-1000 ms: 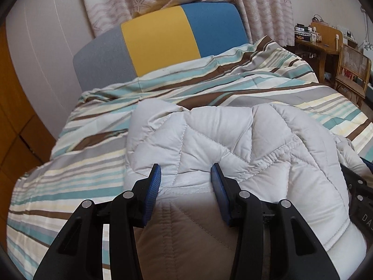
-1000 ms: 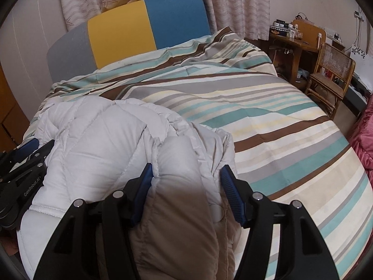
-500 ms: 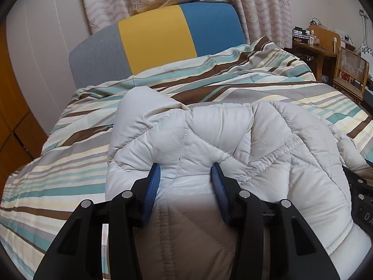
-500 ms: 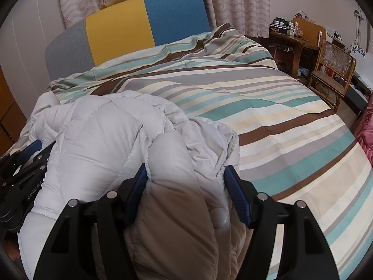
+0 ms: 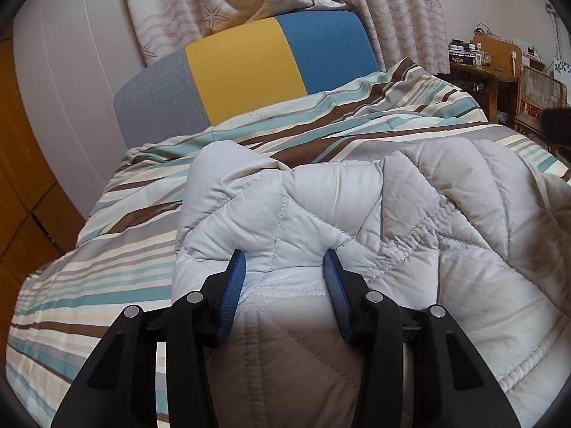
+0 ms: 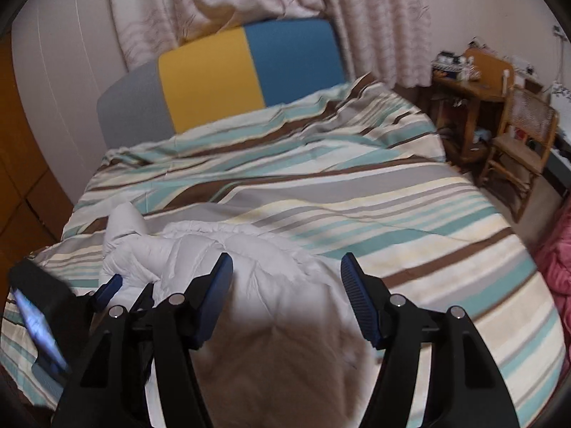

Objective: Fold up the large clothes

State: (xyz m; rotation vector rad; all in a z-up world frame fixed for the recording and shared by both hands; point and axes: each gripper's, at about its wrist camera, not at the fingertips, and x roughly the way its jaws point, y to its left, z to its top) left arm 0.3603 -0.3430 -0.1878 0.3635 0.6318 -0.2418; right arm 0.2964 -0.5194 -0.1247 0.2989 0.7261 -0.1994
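Observation:
A pale grey quilted jacket (image 5: pixel 410 214) lies bunched on the striped bed cover (image 5: pixel 107 267). My left gripper (image 5: pixel 285 267) is shut on a thick fold of it, and the blue pads (image 5: pixel 235 278) dent the padding on both sides. In the right wrist view the jacket (image 6: pixel 214 249) lies lower, on the bed. My right gripper (image 6: pixel 285 271) hangs above it, jaws wide but closing, and the pads do not press on the fabric. The left gripper's blue fingertip (image 6: pixel 107 289) shows at the jacket's left edge.
A grey, yellow and blue headboard (image 5: pixel 249 71) stands at the far end under patterned curtains (image 5: pixel 392 10). A wooden desk (image 6: pixel 474 82) and a cane chair (image 6: pixel 524 142) stand right of the bed. Pink fabric (image 6: pixel 556 249) lies at the right edge. Wooden cupboards (image 5: pixel 21 178) line the left.
My right gripper has let go of the jacket fold and risen, so the jacket now sits lower in its view. The left gripper keeps its grip and has barely moved.

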